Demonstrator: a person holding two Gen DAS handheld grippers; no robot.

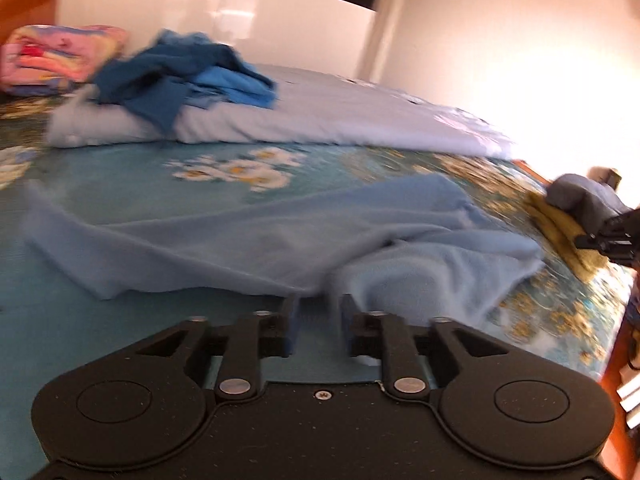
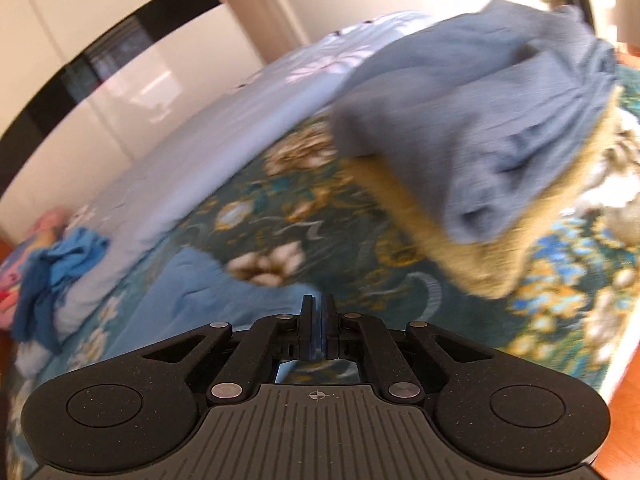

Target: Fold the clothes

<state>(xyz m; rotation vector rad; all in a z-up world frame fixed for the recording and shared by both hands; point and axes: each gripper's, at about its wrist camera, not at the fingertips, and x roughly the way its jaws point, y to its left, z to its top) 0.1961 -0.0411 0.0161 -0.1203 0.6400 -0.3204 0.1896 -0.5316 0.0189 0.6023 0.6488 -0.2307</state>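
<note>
A light blue garment (image 1: 280,236) lies spread and rumpled on the floral bedspread (image 1: 120,320); it also shows in the right wrist view (image 2: 224,288). My left gripper (image 1: 319,304) is open, its fingertips at the garment's near edge, nothing between them. My right gripper (image 2: 319,304) is shut with nothing in it, low over the bedspread (image 2: 360,248), its tip at the garment's edge. It also shows from the side in the left wrist view (image 1: 612,236). A folded grey-blue garment (image 2: 480,112) rests on a folded mustard one (image 2: 460,248) ahead and right of it.
A pile of dark and bright blue clothes (image 1: 184,76) sits on a pale folded sheet (image 1: 320,120) at the back. A pink patterned folded blanket (image 1: 56,56) lies far left. A glossy white wardrobe (image 1: 220,4) stands behind. The bed's right edge (image 1: 608,344) drops to an orange floor.
</note>
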